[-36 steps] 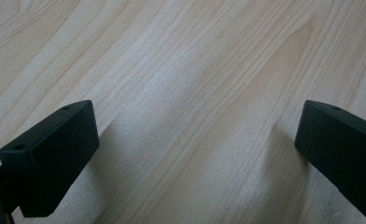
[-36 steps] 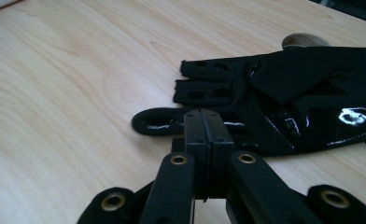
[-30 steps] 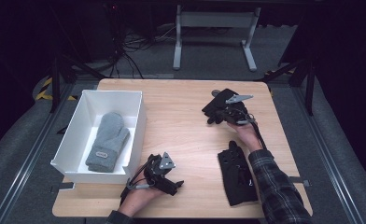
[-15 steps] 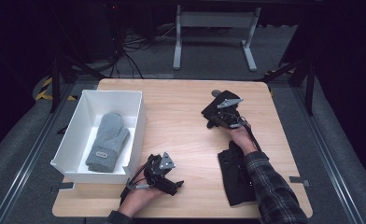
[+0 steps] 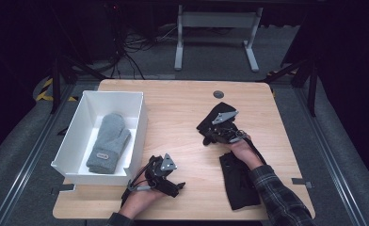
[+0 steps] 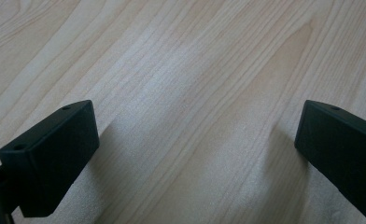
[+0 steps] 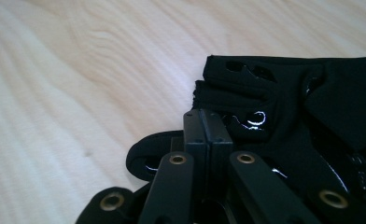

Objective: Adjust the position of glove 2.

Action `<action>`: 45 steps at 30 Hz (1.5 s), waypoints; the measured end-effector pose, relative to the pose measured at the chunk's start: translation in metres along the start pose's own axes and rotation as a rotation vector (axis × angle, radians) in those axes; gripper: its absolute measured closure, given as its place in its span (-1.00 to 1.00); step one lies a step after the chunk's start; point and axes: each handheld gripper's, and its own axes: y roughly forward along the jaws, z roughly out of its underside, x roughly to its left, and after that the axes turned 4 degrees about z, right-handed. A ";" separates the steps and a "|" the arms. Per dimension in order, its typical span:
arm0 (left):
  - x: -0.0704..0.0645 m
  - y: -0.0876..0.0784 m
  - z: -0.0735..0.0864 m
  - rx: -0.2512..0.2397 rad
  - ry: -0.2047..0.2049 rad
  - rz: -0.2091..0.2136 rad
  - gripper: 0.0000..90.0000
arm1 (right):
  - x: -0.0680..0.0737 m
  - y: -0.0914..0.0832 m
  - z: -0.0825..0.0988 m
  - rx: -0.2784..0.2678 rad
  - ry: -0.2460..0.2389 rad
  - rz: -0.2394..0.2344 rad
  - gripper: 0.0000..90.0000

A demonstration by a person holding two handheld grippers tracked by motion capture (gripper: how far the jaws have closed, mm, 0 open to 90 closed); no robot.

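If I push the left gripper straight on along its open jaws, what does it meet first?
Most likely the bare light wooden tabletop. The left gripper points down at it with nothing between its open jaws. In the high view it seems aimed right, short of the flat black glove, though depth is unclear.

A light wooden table with rounded corners (image 5: 173,101) carried everything. On its left side stood an open white rectangular box (image 5: 136,123). A black fabric glove (image 5: 239,186) lay flat near the front right edge, another black glove (image 5: 210,121) farther back—near a small dark round grommet (image 5: 218,94).
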 end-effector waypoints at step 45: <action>-0.001 0.016 -0.079 -0.054 -0.072 0.105 1.00 | 0.044 -0.102 0.074 -0.061 0.008 0.002 0.10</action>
